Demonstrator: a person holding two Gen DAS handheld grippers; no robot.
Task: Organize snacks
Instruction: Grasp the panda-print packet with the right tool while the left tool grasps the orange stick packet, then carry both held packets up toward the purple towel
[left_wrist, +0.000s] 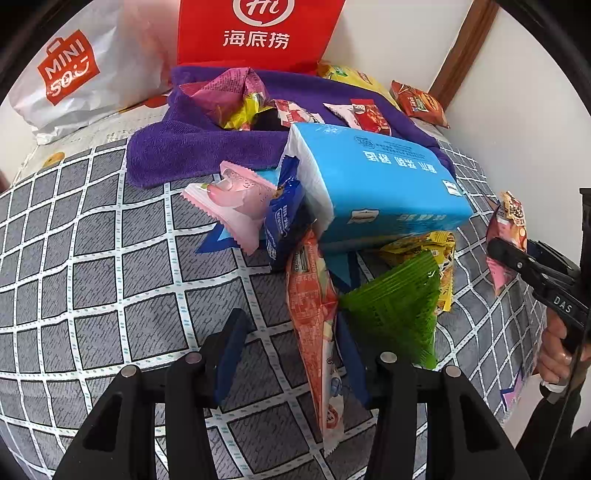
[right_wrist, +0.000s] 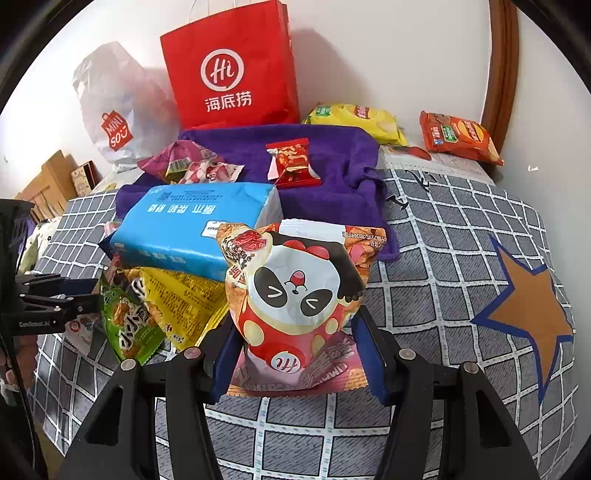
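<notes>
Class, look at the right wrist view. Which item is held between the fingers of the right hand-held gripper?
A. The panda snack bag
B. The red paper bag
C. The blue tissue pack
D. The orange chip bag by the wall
A: the panda snack bag sits clamped between the fingers of the right hand-held gripper, while the tissue pack lies behind it on the bed.

A red-and-white panda-print snack bag (right_wrist: 295, 306) sits between blue-padded fingers (right_wrist: 364, 354); beyond them a sky-blue tissue pack (right_wrist: 192, 229), purple towel (right_wrist: 332, 173), and red paper bag (right_wrist: 231, 70) on a grey, white-gridded bedcover (right_wrist: 461, 258).
</notes>
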